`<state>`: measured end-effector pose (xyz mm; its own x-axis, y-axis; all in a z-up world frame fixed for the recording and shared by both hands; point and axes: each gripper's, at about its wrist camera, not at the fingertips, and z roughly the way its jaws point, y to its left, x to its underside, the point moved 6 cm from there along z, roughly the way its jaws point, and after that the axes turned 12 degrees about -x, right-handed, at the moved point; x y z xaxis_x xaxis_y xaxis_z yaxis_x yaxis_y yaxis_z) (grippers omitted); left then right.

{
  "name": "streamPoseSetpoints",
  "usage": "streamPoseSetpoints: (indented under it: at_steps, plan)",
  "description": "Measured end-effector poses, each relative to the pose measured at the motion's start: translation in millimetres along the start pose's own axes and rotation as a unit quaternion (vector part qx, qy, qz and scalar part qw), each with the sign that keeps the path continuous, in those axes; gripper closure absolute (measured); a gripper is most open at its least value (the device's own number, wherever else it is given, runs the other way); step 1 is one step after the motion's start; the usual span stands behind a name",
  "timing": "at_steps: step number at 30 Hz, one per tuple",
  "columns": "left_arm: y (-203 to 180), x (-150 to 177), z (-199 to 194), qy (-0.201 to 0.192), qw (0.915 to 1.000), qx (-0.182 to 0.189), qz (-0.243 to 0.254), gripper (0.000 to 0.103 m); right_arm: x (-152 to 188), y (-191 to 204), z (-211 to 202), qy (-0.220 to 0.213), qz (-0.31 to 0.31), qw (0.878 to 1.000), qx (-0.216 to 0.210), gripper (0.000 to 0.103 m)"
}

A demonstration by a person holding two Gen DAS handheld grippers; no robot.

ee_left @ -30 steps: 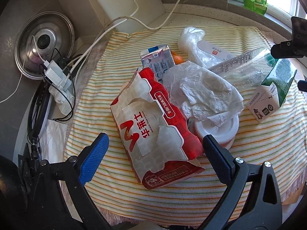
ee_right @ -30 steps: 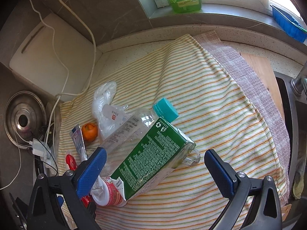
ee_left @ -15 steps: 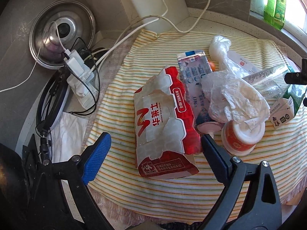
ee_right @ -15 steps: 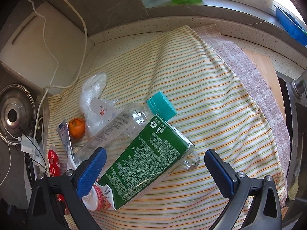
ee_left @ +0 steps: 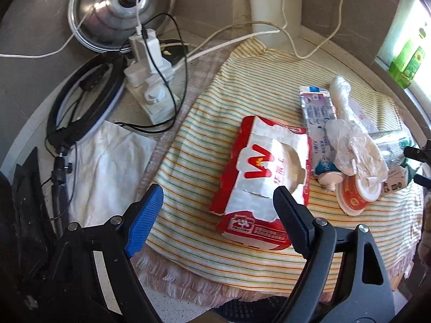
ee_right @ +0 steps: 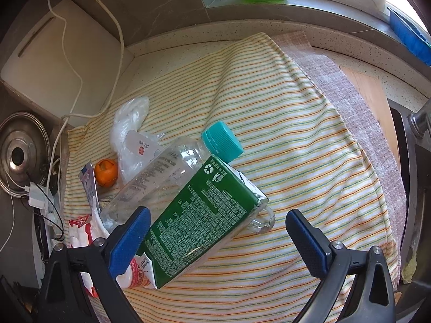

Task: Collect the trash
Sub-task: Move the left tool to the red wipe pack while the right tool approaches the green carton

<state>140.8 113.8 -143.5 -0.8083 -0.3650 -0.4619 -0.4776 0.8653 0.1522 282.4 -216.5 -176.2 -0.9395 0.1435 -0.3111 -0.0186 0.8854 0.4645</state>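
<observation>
Over striped cloth (ee_left: 204, 123), left hand-held gripper (ee_left: 218, 212) narrowing, seemingly empty

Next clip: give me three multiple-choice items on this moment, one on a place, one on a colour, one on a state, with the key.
1. The green carton lies
A. on the clear bottle
B. on the windowsill
C. in the sink

2. The bottle's cap is
A. red
B. teal
C. white

3. The right tongs are
A. shut on the carton
B. shut on the bottle
C. open

Key: A, the carton rests across the bottle on the striped cloth; B, the cap shows teal; C, both pads stand clear either side of the carton.
</observation>
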Motion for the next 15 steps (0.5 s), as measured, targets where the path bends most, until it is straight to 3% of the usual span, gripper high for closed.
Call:
streamPoseSetpoints:
  at_steps: [5,10,15]
  plan:
    - [-28.5,-5.8,19.8,0.042,0.9975,0.052,0.024,0.008,1.1,5.5,4.6,0.007,-0.007,1.000,0.000,0.004]
    - [-37.2,-13.4,54.4,0.071,0.9966,0.029,0.030,0.008,6.9,8.1,9.0,0.025,-0.007,1.000,-0.015,0.006]
    - [-38.8,-14.0,77.9,0.099,0.9937,0.048,0.021,0.008,10.2,9.1,8.6,0.036,-0.018,0.999,-0.027,0.007]
